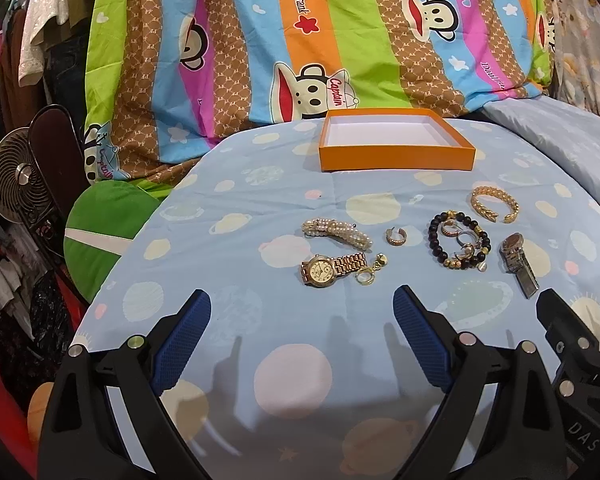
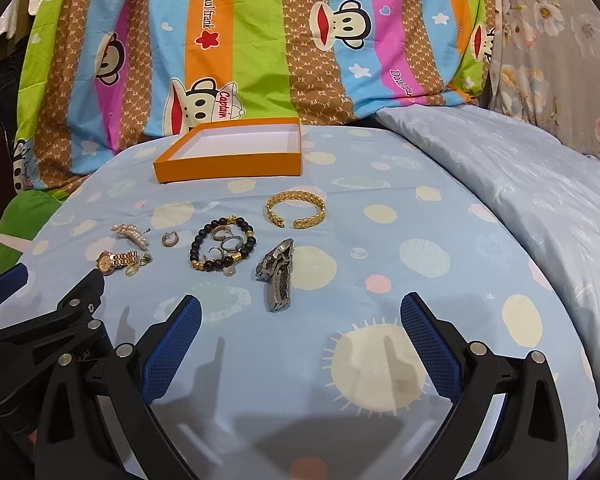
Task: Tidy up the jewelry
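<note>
Both our grippers hang spread wide over the near edge of the bed, nothing between the pads: left gripper and right gripper are empty and angled down at the spread, so we read this as the start, nothing sorted yet. Landmark is the orange box: empty, white inside, set at the far side, likely the drop target. All jewelry lies loose on our side of the box, well apart from it. Nearest the box on the right, the gold cuff. Further toward us, the pearl bracelet, a small hoop earring and the black bead bracelet with several rings lying inside its loop. Closest to us, the gold watch and the steel watch, the latter lying on its side. Pieces are spaced out, probably so we can pick them singly; the rings in the bead loop look fiddly. Surface is a soft blue planet-print sheet, so it'll give under the pads. Behind the box, a striped cartoon-monkey duvet; a small fan and hanging clothes off to the left
</note>
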A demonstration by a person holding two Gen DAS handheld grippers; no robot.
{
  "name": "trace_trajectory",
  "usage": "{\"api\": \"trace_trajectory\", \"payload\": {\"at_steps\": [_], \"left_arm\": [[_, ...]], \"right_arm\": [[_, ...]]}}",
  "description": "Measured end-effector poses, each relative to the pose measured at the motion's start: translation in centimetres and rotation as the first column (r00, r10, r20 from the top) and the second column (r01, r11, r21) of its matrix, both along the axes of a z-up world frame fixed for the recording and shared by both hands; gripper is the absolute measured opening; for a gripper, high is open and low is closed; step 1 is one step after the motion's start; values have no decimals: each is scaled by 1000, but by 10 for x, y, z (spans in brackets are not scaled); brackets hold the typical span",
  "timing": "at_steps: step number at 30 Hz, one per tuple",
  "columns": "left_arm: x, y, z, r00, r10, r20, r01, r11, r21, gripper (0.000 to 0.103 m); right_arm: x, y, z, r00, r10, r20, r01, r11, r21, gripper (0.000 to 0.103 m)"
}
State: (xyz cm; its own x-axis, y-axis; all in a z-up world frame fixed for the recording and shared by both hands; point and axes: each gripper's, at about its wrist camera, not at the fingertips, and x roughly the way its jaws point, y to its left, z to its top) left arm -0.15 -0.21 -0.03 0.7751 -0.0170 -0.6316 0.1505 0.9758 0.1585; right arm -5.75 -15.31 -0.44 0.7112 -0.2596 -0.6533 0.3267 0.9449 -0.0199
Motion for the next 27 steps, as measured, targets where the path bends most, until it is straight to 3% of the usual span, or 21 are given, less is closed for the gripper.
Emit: {"api": "trace_trajectory", "payload": {"at_steps": [27], "left_arm": [[2, 2, -2, 1000, -1, -12, 1, 1000, -16, 90]], "right_arm": [[3, -1, -3, 1000, 10, -11, -10, 1000, 18, 98]]}}
